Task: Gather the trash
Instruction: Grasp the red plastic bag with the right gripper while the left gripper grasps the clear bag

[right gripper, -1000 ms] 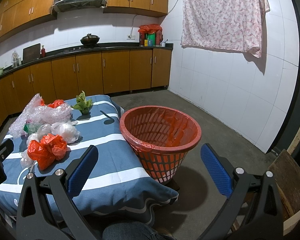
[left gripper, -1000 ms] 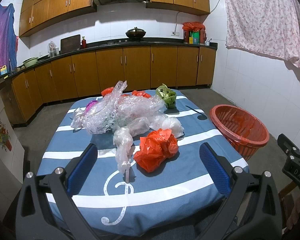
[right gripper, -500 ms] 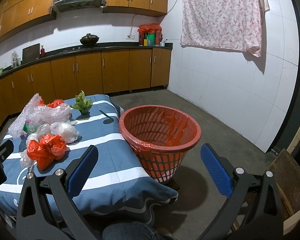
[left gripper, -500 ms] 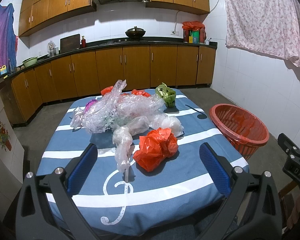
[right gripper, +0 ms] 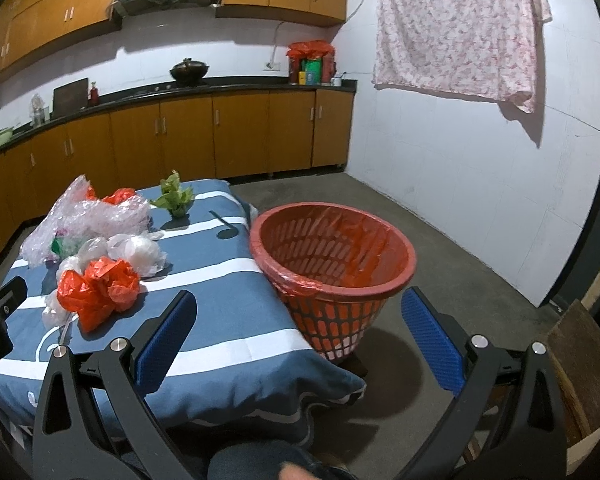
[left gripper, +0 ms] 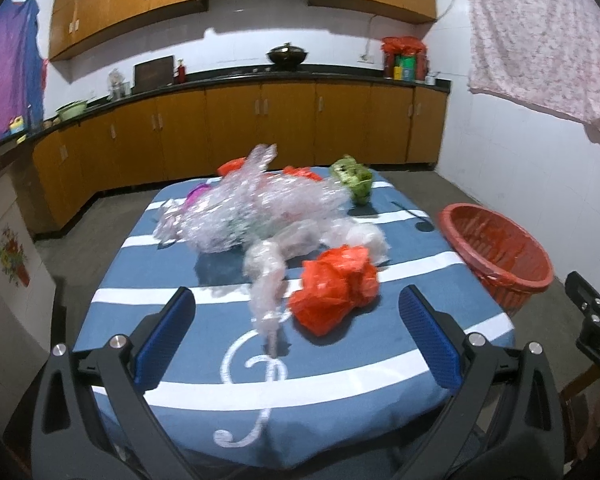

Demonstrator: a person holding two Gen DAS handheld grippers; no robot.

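Observation:
A crumpled orange plastic bag (left gripper: 334, 289) lies on the blue striped table (left gripper: 180, 272), also in the right wrist view (right gripper: 96, 290). Behind it lie clear crumpled plastic wrap (left gripper: 252, 212), a white bag (right gripper: 140, 254) and a green wrapper (left gripper: 354, 182). A red basket (right gripper: 332, 268) lined with red plastic stands at the table's right side (left gripper: 496, 254). My left gripper (left gripper: 296, 336) is open and empty, above the table's near end, short of the orange bag. My right gripper (right gripper: 298, 340) is open and empty, in front of the basket.
Wooden kitchen cabinets (left gripper: 236, 132) with a dark counter run along the back wall. A flowered cloth (right gripper: 456, 28) hangs on the white right wall. Grey floor (right gripper: 440, 264) lies beyond the basket. A wooden board (right gripper: 576, 364) stands at the right edge.
My left gripper has moved forward a little toward the trash pile; that view is now blurred. The right gripper has barely moved. Nothing has been picked up.

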